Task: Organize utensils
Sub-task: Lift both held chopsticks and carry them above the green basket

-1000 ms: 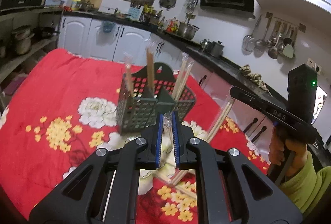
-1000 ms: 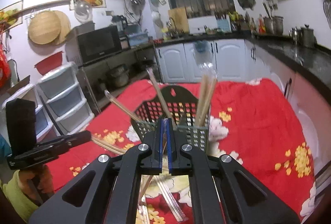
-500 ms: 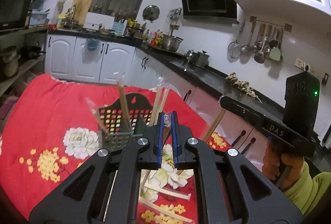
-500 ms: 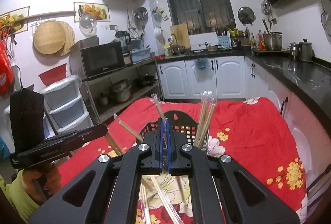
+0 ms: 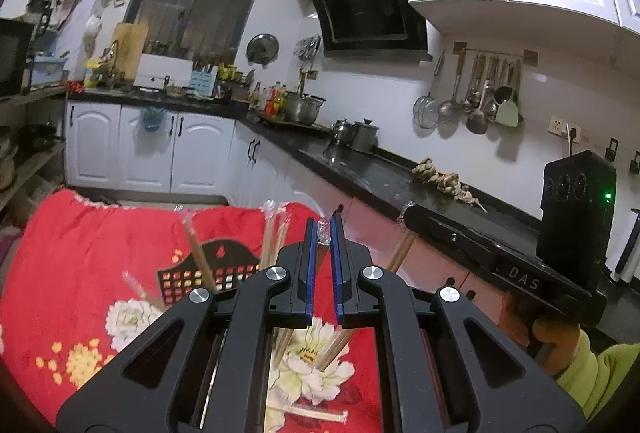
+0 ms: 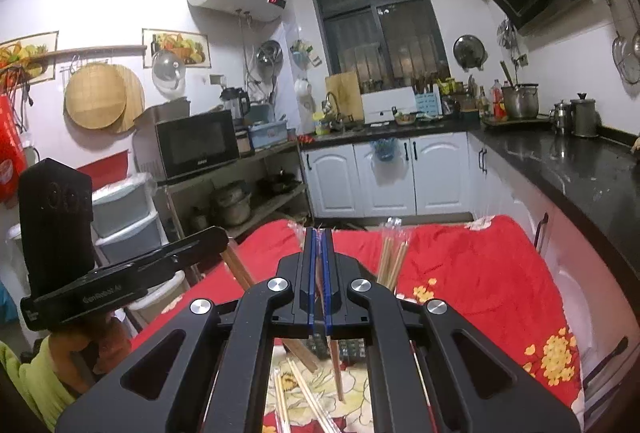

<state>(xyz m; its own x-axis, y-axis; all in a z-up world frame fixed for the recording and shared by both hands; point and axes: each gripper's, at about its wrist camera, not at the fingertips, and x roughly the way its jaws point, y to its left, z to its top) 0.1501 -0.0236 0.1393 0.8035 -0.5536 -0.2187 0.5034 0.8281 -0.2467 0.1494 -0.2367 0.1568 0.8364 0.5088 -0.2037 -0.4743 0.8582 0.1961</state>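
Both grippers raised above the red floral-clothed worktop [image 5: 72, 257].
Left gripper [image 5: 321, 233] and right gripper [image 6: 318, 237] each pinch plastic-wrapped wooden chopsticks [image 5: 322, 233]; black perforated plastic utensil basket [image 5: 224, 269] partly hidden behind them.

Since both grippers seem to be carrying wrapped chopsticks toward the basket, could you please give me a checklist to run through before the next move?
1. Left gripper shut on a wrapped chopstick pair: ok.
2. Right gripper shut on its wrapped chopsticks: ok.
3. Utensil basket upright on the red tablecloth: ok, though the grippers hide most of it.
4. Free compartment for the next pair: cannot tell; the basket's inside is hidden.
5. Grippers apart from each other: ok; the right gripper body sits off to the side.
6. All chopsticks collected: not ok; loose wrapped chopsticks lie on the cloth.
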